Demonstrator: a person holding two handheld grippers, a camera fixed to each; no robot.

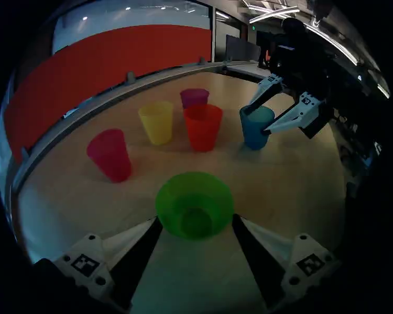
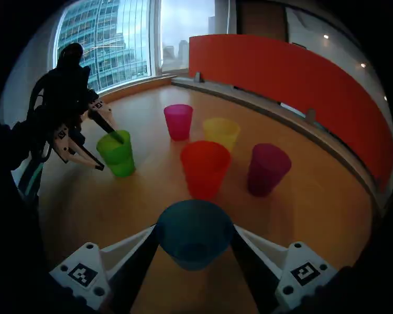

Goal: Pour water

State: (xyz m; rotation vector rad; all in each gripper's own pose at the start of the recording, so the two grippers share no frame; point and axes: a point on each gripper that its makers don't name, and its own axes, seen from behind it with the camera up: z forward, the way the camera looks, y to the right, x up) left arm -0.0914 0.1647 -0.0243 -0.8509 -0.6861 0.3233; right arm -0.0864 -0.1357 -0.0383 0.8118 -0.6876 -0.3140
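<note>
Left gripper (image 1: 195,220) holds green cup (image 1: 195,205) (right gripper (image 2: 194,227): blue cup (image 2: 194,240)).

No words or numbers can be read; the black-and-white square tags (image 1: 86,263) carry only block patterns

Pale wooden counter (image 2: 322,209). Red partition (image 2: 301,73) along far edge, 12 to 3 o'clock. Window (image 2: 112,47) at 11 o'clock: glass towers, daylight. Ceiling strip lights (image 1: 272,14), left gripper view, 1 o'clock.

Light wooden table (image 1: 296,178) carries six upright plastic cups. Green cup (image 1: 195,205) and blue cup (image 1: 257,126) stand at opposite sides. Red cup (image 1: 203,126), yellow cup (image 1: 156,121), pink cup (image 1: 110,154) and purple cup (image 1: 194,97) cluster between.
</note>
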